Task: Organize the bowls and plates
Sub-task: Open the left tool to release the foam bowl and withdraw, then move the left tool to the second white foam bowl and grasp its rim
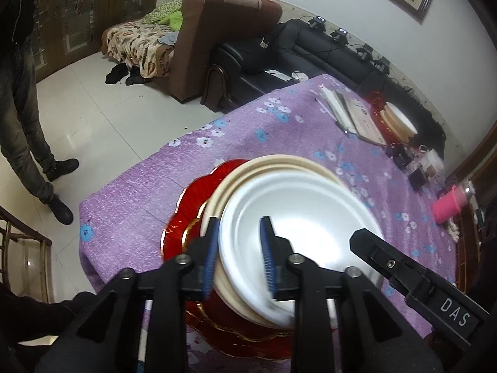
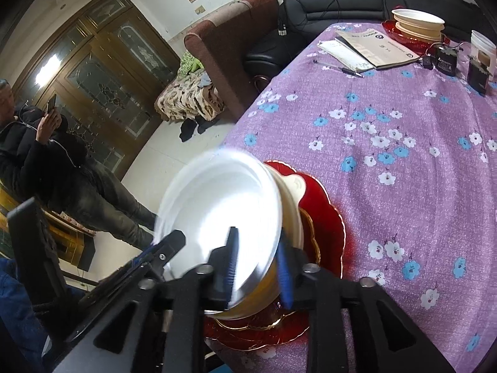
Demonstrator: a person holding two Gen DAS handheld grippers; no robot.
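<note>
A white bowl [image 1: 298, 217] sits tilted on top of cream bowls [image 1: 273, 163] stacked on red scalloped plates [image 1: 198, 205] at the near edge of the purple flowered tablecloth. My left gripper [image 1: 237, 258] straddles the white bowl's left rim, with its jaws apart around the rim. My right gripper [image 2: 259, 267] straddles the right rim of the same white bowl [image 2: 223, 205], above the cream bowl [image 2: 292, 214] and red plates [image 2: 329, 223]. The right gripper's body [image 1: 413, 276] shows in the left wrist view. The bowl's image is blurred.
A second stack of cream bowls on a red plate [image 2: 417, 23] stands at the table's far end, beside booklets [image 2: 372, 49], a pen [image 2: 338, 67], small black devices [image 2: 445, 60] and a pink cup [image 1: 449, 206]. A person [image 2: 62, 168] stands on the floor to the left.
</note>
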